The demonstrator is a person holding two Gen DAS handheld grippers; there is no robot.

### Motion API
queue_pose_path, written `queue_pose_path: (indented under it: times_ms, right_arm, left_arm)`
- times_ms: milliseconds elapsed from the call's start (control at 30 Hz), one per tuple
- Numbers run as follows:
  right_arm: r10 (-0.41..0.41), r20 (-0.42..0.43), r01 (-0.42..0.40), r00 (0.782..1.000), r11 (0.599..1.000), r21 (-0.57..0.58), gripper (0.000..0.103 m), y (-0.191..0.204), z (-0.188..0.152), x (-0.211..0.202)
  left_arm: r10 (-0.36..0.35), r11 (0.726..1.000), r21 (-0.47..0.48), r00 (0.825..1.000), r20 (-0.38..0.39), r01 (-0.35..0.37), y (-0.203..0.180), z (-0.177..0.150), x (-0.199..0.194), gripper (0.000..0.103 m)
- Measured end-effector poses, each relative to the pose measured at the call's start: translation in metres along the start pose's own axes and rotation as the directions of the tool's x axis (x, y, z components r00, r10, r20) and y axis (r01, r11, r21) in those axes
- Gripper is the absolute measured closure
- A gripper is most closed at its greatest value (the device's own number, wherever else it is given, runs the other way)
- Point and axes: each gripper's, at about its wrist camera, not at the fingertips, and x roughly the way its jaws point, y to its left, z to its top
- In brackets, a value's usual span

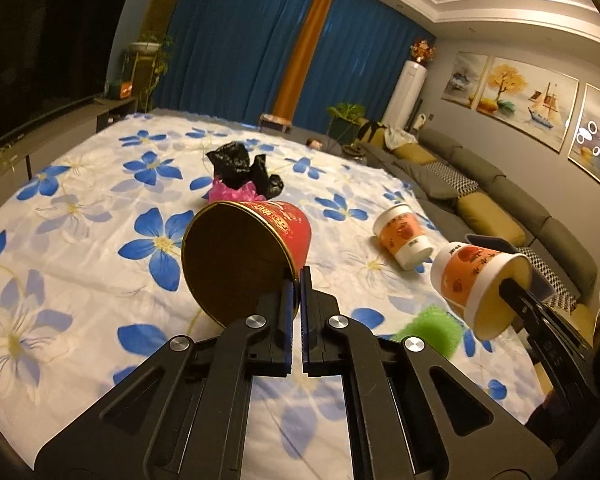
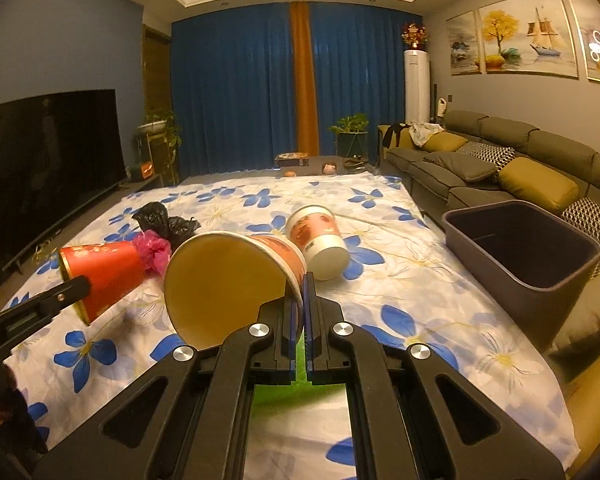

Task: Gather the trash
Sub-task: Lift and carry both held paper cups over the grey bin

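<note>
At twelve o'clock off my left gripper (image 1: 300, 280): red cup (image 1: 276, 228), rim clenched. Right gripper (image 2: 303, 288) likewise pinches an orange cup (image 2: 228, 280); both look light, thin-walled, crushable.

Left gripper (image 1: 300, 280): matte black frame built of angled link arms with triangular cut-outs. Four round silver screws are set across the links, the outer pair towards 8 and 4 o'clock of the inner pair. Two straight black fingers (image 1: 287, 300) are edged with blue strips.

Right gripper (image 2: 303, 286): the same pattern is noted, with black links, four silver screws and blue-edged fingers (image 2: 291, 308). No cables or printed markings can be made out on either unit.
</note>
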Motion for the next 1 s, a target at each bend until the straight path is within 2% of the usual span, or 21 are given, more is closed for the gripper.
queue_pose_path:
  times_ms: [300, 1000]
  right_arm:
    - [-0.009, 0.031, 0.008, 0.999, 1.0, 0.026, 0.099, -0.014, -0.001, -0.02]
    - [-0.091, 0.083, 0.08, 0.992, 0.989, 0.127, 0.099, -0.074, 0.001, -0.045]
  left_arm:
    - [-0.023, 0.998, 0.065, 0.999, 0.034, 0.021, -0.033, -0.006, -0.023, 0.101]
    - [-0.08, 0.985, 0.157, 0.997, 0.006, 0.078, -0.091, -0.017, -0.015, 0.101]
